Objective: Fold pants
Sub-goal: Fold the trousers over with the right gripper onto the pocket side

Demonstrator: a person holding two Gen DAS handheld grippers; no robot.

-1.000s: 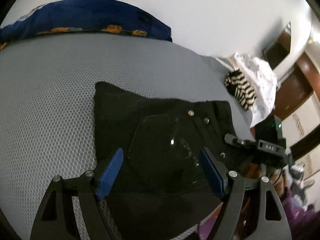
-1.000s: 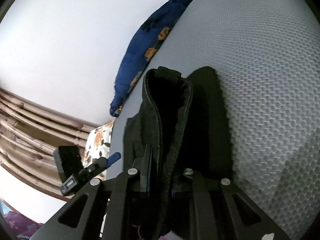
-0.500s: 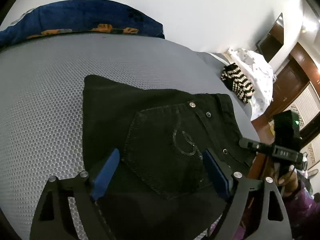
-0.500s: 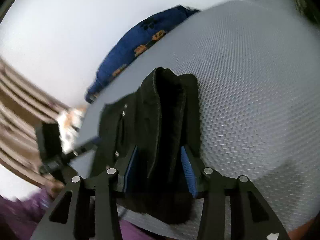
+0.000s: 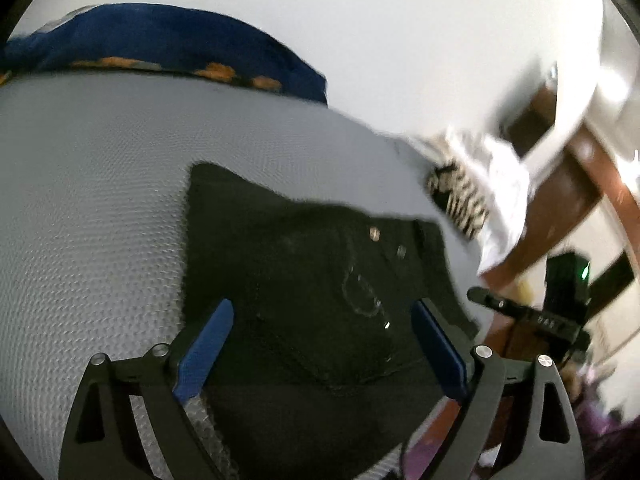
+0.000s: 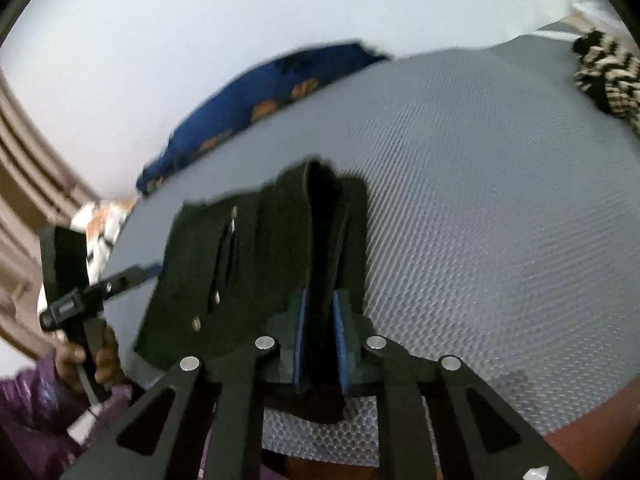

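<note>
Pants: black, folded into a compact stack on the near part of the grey honeycomb-textured bed cover, close to its front edge; a back pocket with pale stitching and small metal rivets faces up.
Right gripper: its jaws have just been closing and now clamp a thick fold of the pants, the blue pads pressed against the dark cloth on both sides; the gripped edge stands up in a ridge running away from the camera.
Left gripper: jaws wide apart and have just been opening; the blue pads stand on either side of the pocket area, over the stack, without pressing on it.
Person: in the right wrist view, a hand at lower left holds the left gripper's handle, with a purple sleeve below it.
Striped cloth: black and white, bunched, at the far right corner of the bed, well apart from the pants, lying against some white fabric.
Blue cushion: dark blue with orange marks, along the far edge of the bed, against the pale wall.
Beyond the bed: brown wooden furniture on the right in the left wrist view, blurred.
</note>
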